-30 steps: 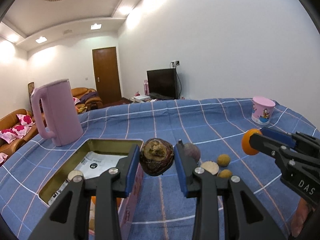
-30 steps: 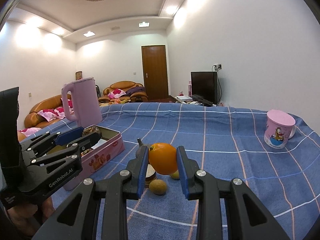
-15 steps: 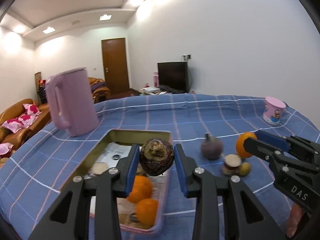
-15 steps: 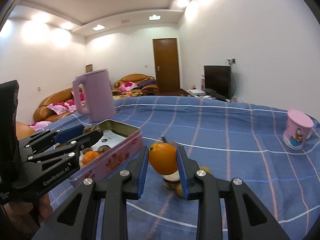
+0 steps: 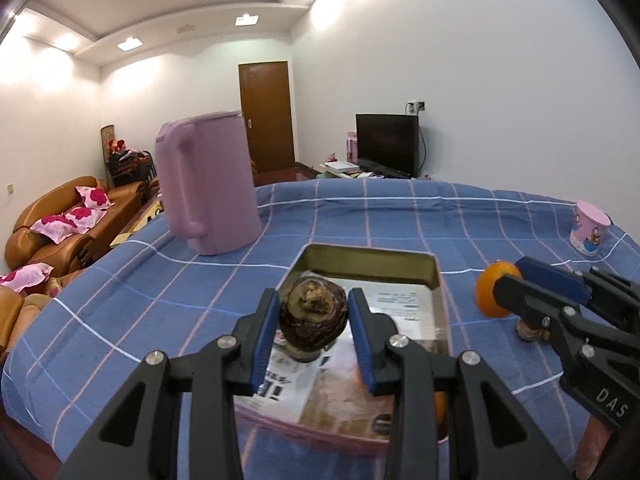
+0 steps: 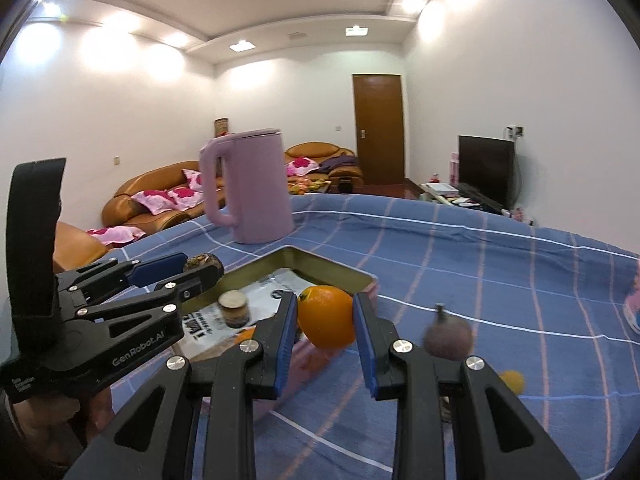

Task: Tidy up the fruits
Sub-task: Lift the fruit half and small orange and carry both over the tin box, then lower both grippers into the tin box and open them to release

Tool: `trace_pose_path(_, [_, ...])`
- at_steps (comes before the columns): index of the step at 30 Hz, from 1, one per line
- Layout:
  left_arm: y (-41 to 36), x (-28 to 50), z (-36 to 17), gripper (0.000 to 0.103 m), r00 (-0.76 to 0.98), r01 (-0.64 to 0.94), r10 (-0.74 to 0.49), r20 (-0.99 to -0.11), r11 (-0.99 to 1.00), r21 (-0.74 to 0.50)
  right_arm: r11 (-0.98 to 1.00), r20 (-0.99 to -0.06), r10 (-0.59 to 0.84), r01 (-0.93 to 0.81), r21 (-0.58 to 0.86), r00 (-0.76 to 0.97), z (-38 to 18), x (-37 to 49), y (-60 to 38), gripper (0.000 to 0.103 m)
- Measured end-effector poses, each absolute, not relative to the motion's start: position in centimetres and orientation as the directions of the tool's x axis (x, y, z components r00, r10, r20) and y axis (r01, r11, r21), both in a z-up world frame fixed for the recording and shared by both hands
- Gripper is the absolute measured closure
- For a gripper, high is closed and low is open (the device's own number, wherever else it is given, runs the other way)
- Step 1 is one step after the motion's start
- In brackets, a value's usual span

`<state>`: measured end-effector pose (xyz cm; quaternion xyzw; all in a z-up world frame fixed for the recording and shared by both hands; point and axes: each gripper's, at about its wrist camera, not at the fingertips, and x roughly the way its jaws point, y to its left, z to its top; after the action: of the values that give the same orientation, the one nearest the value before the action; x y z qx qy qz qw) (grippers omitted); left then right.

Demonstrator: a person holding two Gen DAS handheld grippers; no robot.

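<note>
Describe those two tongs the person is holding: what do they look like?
Both tongs are matte black plastic frames with triangular cut-outs, silver round screws and two fingers lined with blue pads. The left tongs read "GenRobot.AI" in white on the side; the right tongs show "DAS". A broad black upright piece rises behind the left tongs. No cables or sleeves show.

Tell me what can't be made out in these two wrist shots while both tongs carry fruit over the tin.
- Print on the paper lining the tin: too small and blurred, both views.
- Near end of the tin's contents, left wrist view: hidden behind the left tongs and the dark brown fruit.
- Pink cup: cut by the right wrist frame edge.
- Small yellow fruit: blurred, half hidden behind the right tongs holding the orange.
</note>
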<state>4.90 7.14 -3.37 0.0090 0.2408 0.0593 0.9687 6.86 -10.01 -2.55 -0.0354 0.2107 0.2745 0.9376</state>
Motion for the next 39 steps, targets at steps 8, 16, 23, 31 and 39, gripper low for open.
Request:
trace_pose_path(8, [9.5, 5.1, -3.9, 0.066, 0.856, -0.148, 0.148, -0.496, 0.988, 0.039, 0.806, -0.423, 0.556, -0.589, 0.063, 0.715, -2.5, 7.0, -6.8, 0.073])
trace_pose_path(16, [10.7, 5.3, -4.5, 0.066, 0.836, -0.165, 0.164, -0.524, 0.985, 0.045, 0.779, -0.444, 0.581, -0.625, 0.059, 0.682, -3.1, 7.2, -4.7, 0.072])
trace_pose_path(23, [11.8, 5.7, -5.1, 0.066, 0.82, -0.172, 0.156, -0.55, 0.985, 0.024, 0.762, -0.469, 0.593, -0.645, 0.063, 0.655, -3.8, 7.5, -3.5, 0.072])
trace_pose_path(31, [12.2, 5.8, -5.3, 0.066, 0.816, -0.174, 0.156, -0.556, 0.985, 0.021, 0.751, -0.494, 0.595, -0.658, 0.061, 0.634, -4.5, 7.3, -2.4, 0.072])
trace_pose_path(39, [11.9, 5.8, -5.4, 0.066, 0.816, -0.168, 0.163, -0.554, 0.985, 0.041, 0.743, -0.515, 0.597, -0.666, 0.065, 0.616, -4.9, 7.5, -2.0, 0.072])
